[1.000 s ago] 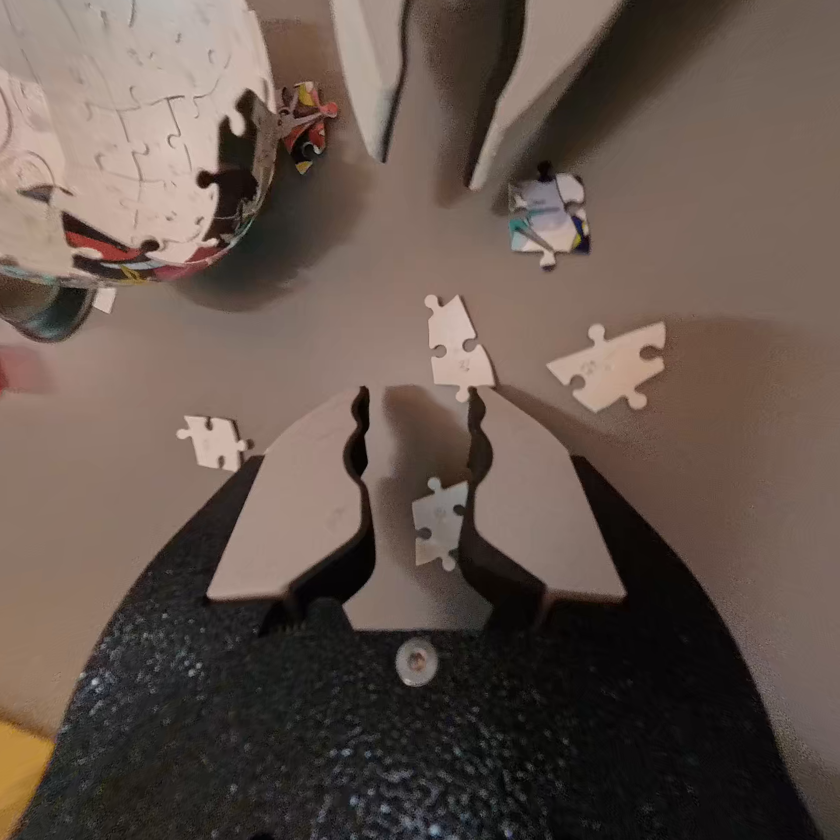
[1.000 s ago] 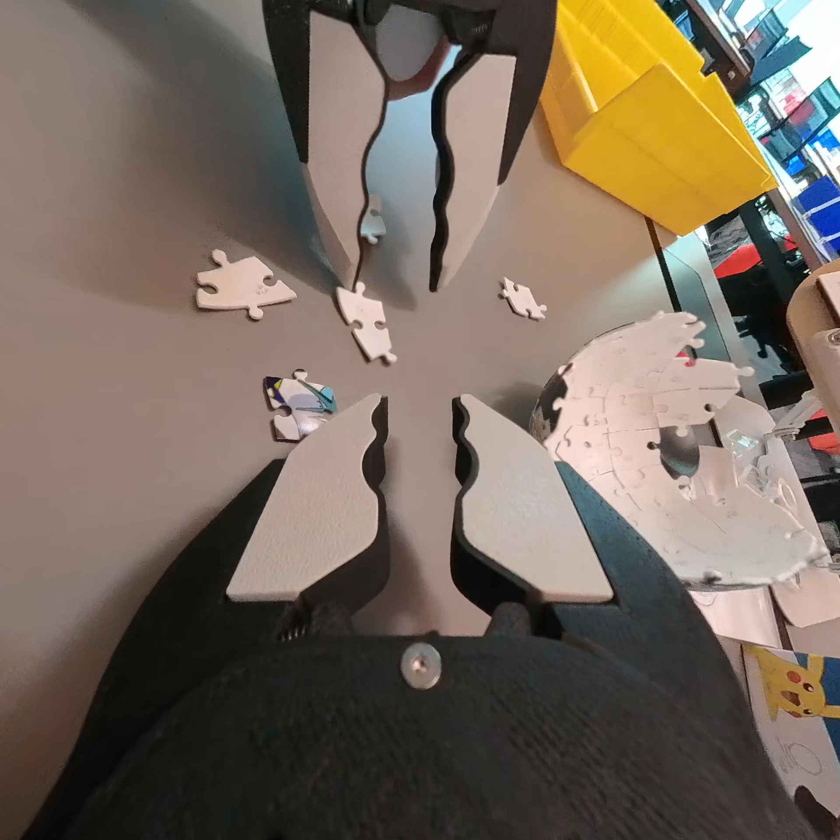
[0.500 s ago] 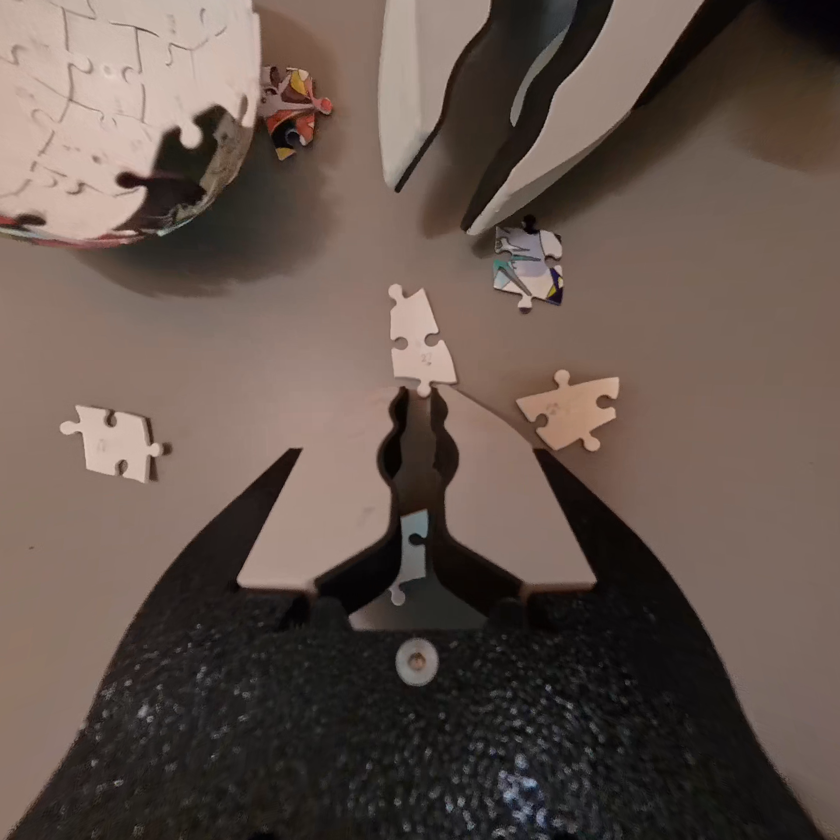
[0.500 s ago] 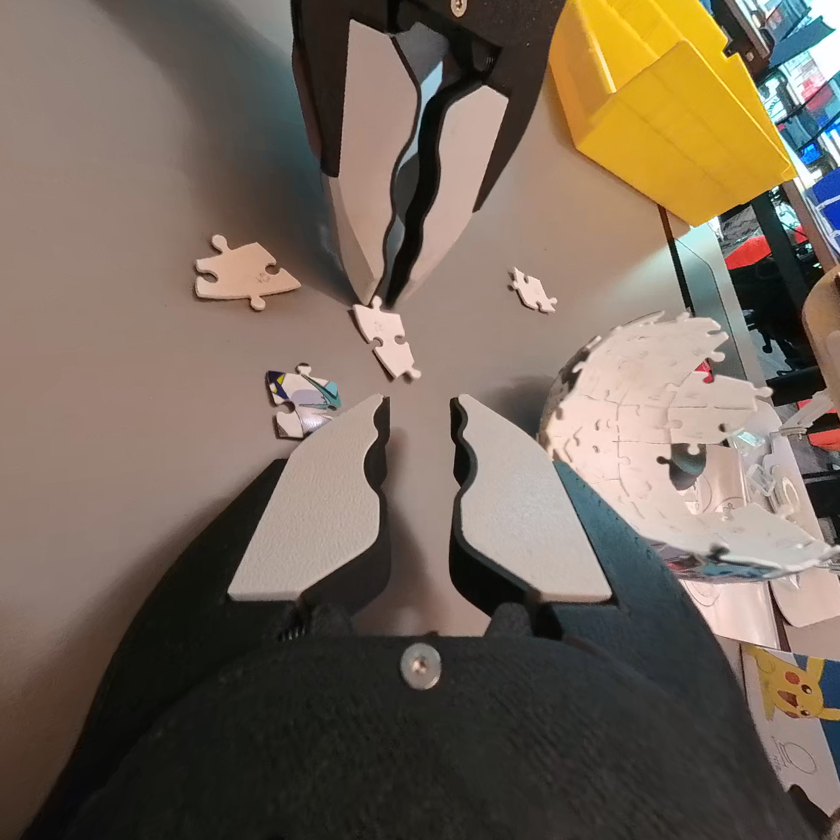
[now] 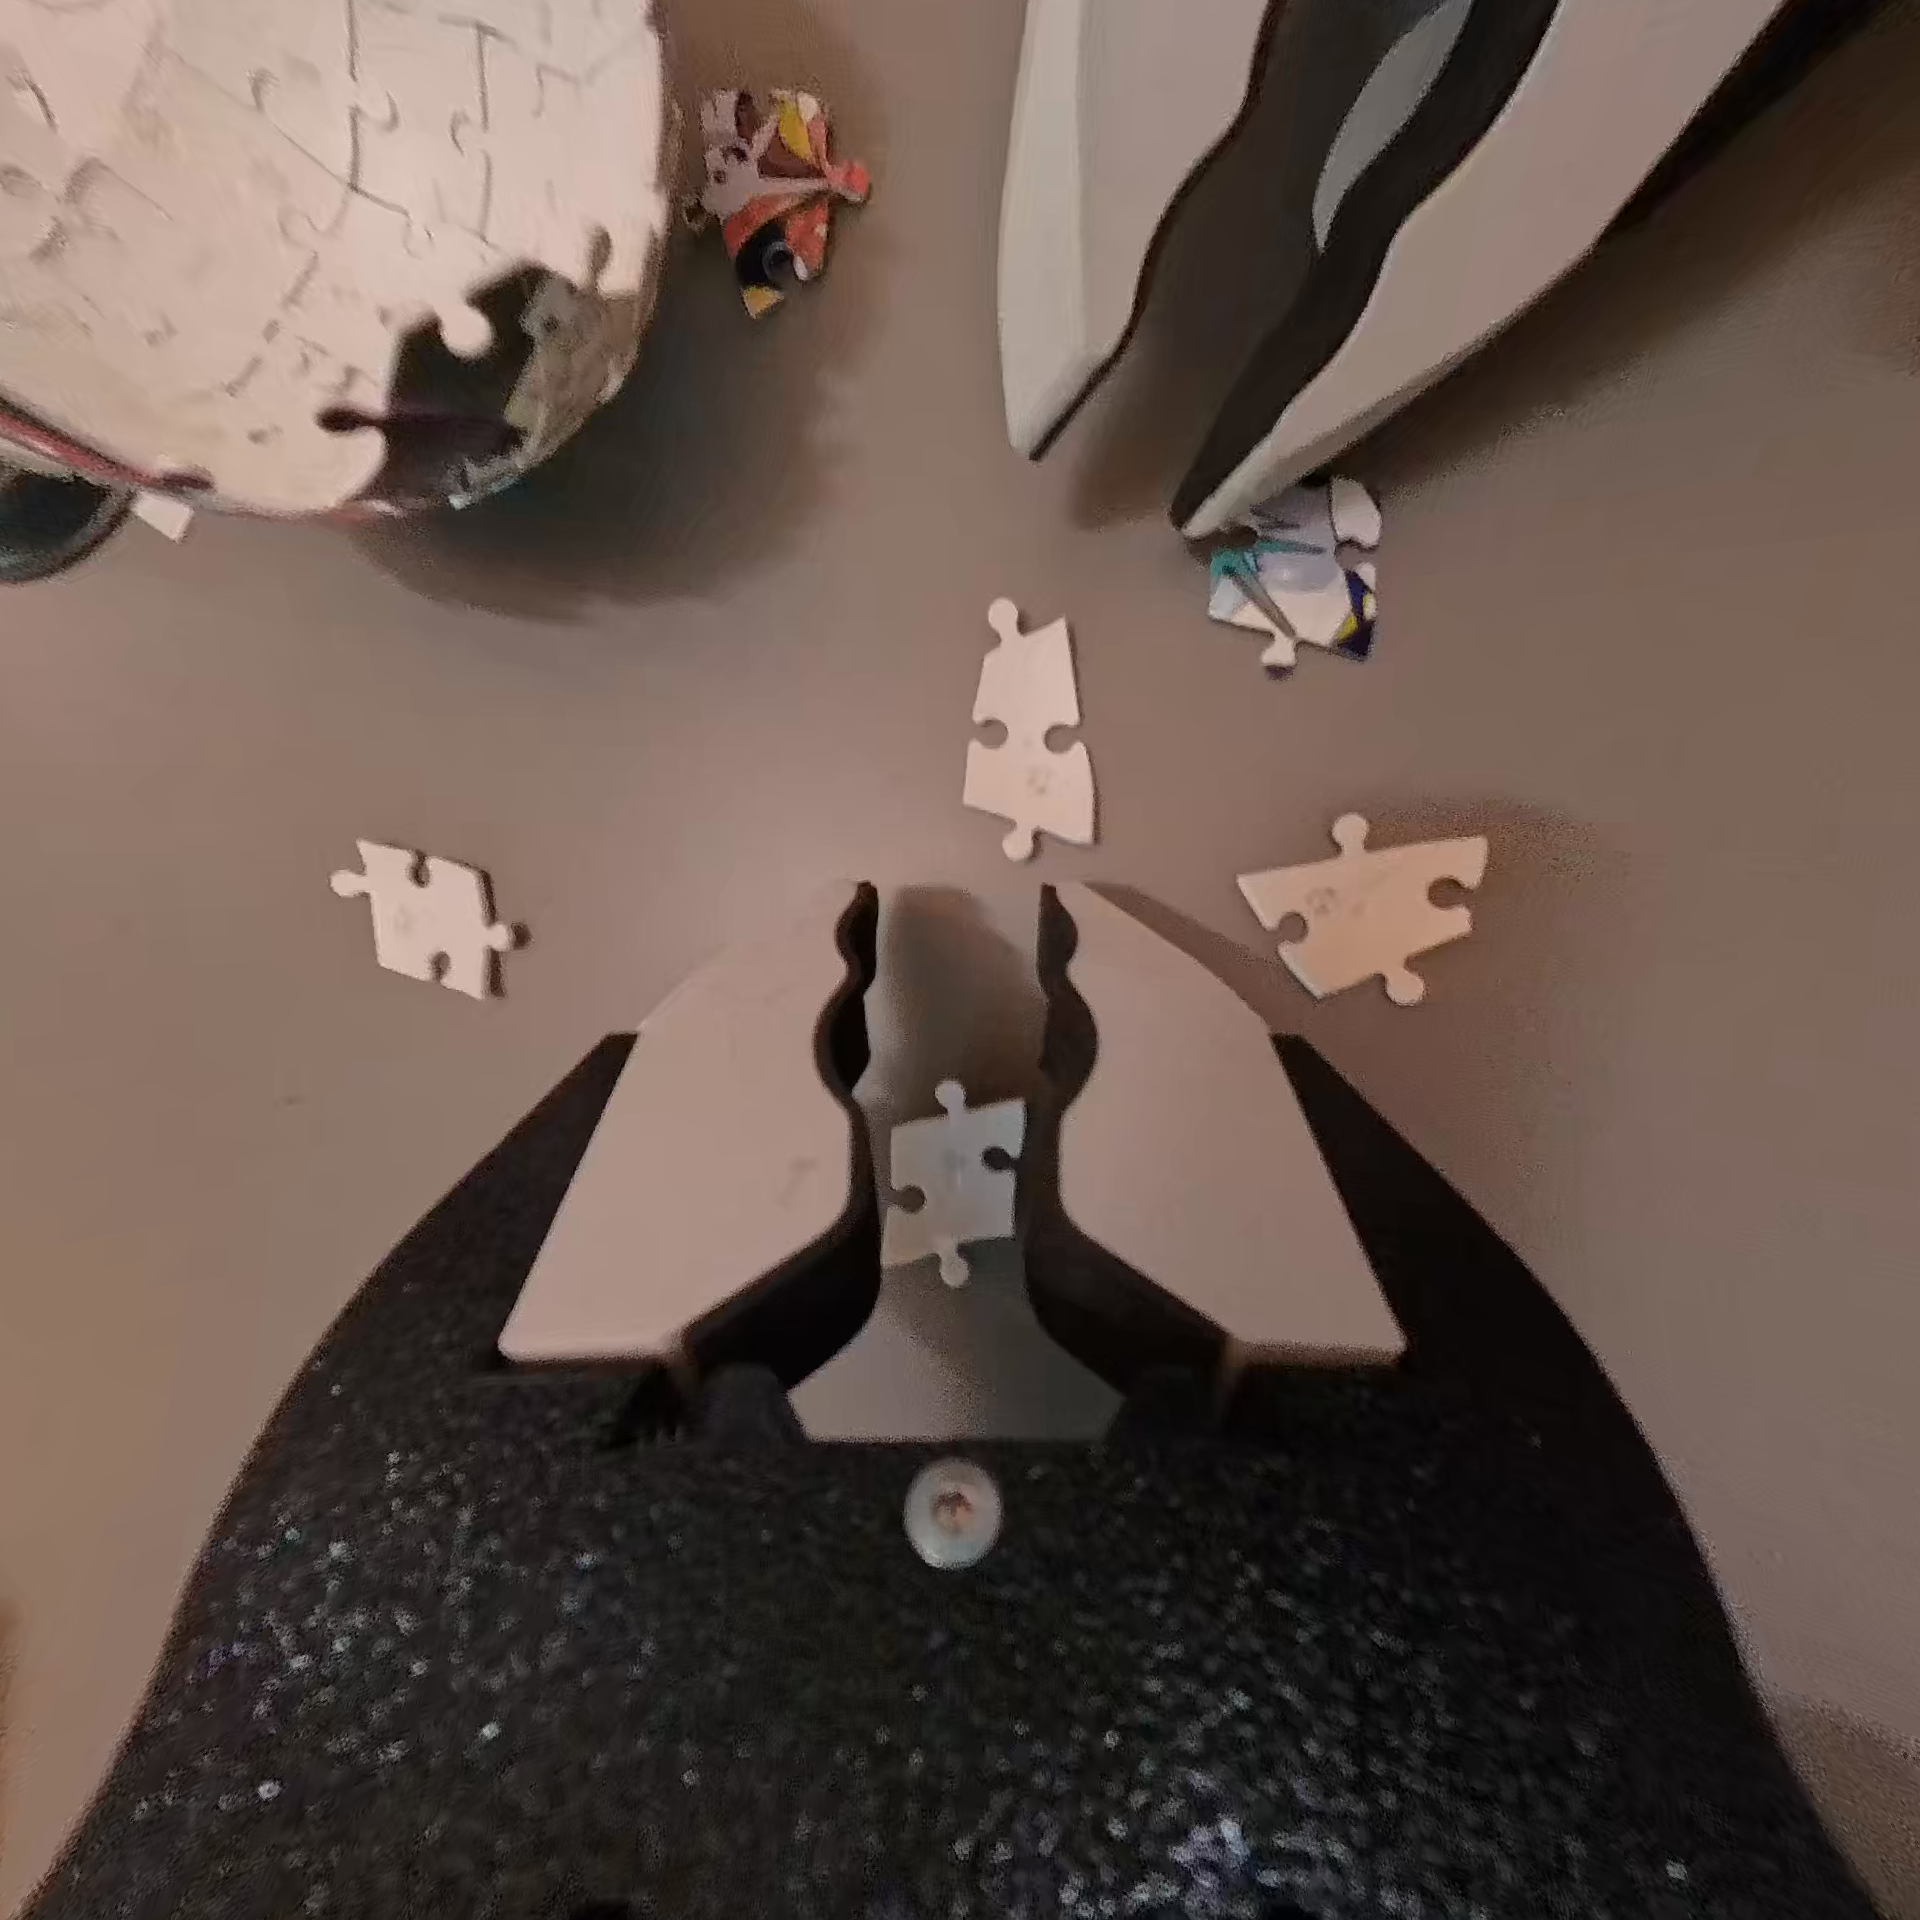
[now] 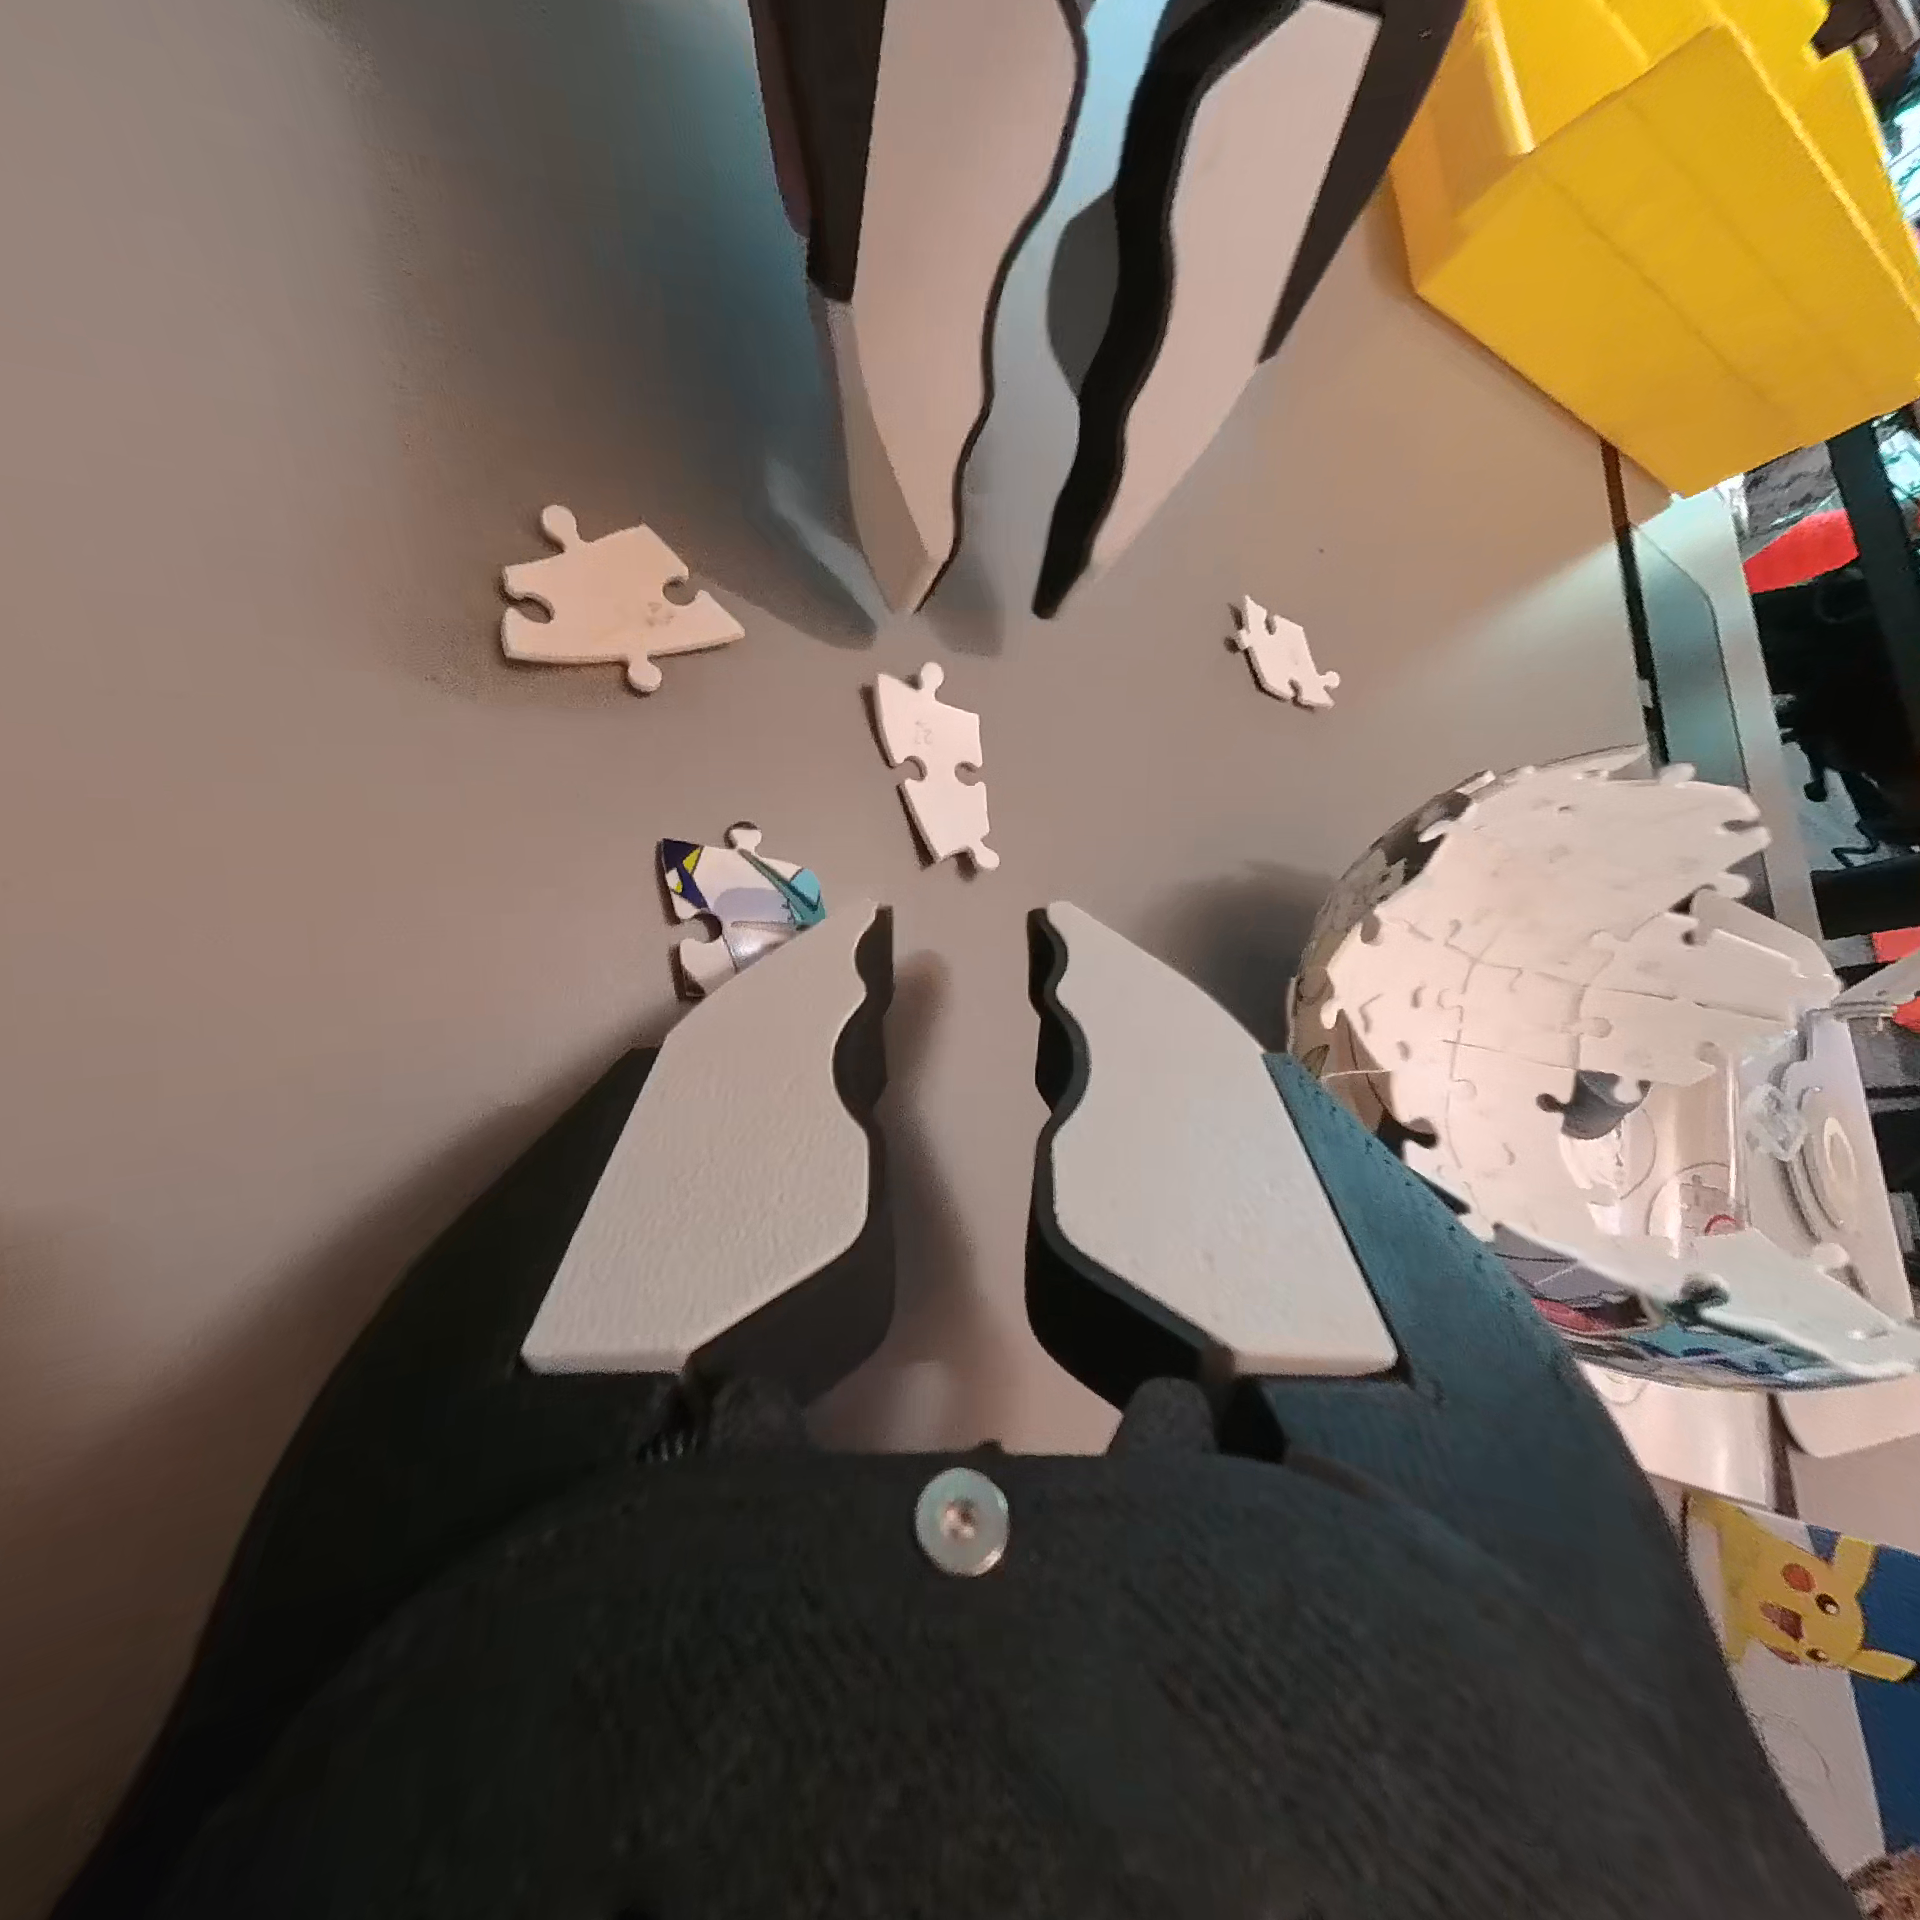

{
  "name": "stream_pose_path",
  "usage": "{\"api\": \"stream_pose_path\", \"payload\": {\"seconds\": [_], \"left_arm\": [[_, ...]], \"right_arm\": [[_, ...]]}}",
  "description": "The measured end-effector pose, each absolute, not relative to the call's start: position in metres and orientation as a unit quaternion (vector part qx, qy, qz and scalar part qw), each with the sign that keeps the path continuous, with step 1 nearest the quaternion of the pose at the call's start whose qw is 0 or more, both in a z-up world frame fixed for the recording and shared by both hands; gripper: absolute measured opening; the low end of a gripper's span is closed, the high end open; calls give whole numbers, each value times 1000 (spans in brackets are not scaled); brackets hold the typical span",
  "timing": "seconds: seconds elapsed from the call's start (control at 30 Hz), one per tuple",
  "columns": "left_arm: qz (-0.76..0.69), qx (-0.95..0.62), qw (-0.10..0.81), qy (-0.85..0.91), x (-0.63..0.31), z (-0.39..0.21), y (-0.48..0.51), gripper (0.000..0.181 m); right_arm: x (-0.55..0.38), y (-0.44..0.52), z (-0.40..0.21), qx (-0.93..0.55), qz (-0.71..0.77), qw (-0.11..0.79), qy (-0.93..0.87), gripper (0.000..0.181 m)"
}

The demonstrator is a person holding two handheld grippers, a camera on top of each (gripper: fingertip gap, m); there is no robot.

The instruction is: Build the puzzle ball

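Lying on the table (image 5: 208,727): six loose pieces (image 5: 1029,743).

grey table (image 6: 312,520) bare at left | puzzle ball (image 6: 1538,997), yellow bins (image 6: 1662,260) block right

You are working at a workshop or lab bench, not in a home: a plain grey table (image 6: 312,416) carries stacked yellow plastic storage bins (image 6: 1662,260) of the parts-sorting kind at its far edge. Past the table's rim, dark metal frame legs (image 6: 1860,665) and a red seat (image 6: 1829,551) crowd a cluttered work floor. A printed cartoon sheet (image 6: 1808,1621) lies at your right.
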State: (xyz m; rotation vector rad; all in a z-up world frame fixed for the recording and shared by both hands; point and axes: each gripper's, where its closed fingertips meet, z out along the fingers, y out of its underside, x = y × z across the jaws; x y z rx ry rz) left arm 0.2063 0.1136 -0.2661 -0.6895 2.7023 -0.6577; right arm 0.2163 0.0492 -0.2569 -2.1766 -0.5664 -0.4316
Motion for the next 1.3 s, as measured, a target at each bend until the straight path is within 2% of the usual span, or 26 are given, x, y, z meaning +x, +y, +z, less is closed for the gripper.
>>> {"api": "stream_pose_path", "payload": {"seconds": [0.03, 0.17, 0.4, 0.5, 0.57, 0.7, 0.8, 0.87, 0.97, 1.1, 1.3], "left_arm": [[-226, -236, 149, 933, 210, -265, 111, 29], [-264, -278, 162, 909, 230, -250, 110, 28], [-394, -511, 182, 742, 295, -193, 133, 34], [-354, -544, 189, 737, 318, -184, 141, 41], [-311, -555, 162, 754, 329, -187, 138, 43], [-252, -539, 117, 795, 346, -186, 125, 46], [-218, -548, 68, 805, 352, -192, 123, 45], [-202, -541, 39, 815, 352, -196, 118, 42], [-153, -531, 28, 833, 355, -206, 123, 40], [-141, -536, 5, 833, 359, -208, 123, 35], [-110, -507, -14, 855, 358, -212, 122, 25]], "right_arm": [[216, 49, -259, -868, -169, 409, -226, 25], [214, 49, -260, -870, -165, 405, -228, 25], [215, 44, -252, -869, -154, 419, -214, 25], [214, 41, -241, -861, -146, 443, -202, 24], [220, 31, -227, -854, -138, 472, -171, 23], [272, -5, -177, -796, -179, 578, -8, 21], [328, -37, -158, -740, -201, 629, 131, 34], [350, -39, -157, -742, -184, 630, 136, 36], [388, -34, -165, -780, -164, 585, 149, 41], [421, -15, -161, -768, -96, 601, 197, 41], [425, 20, -179, -804, -18, 577, 143, 43]]}}
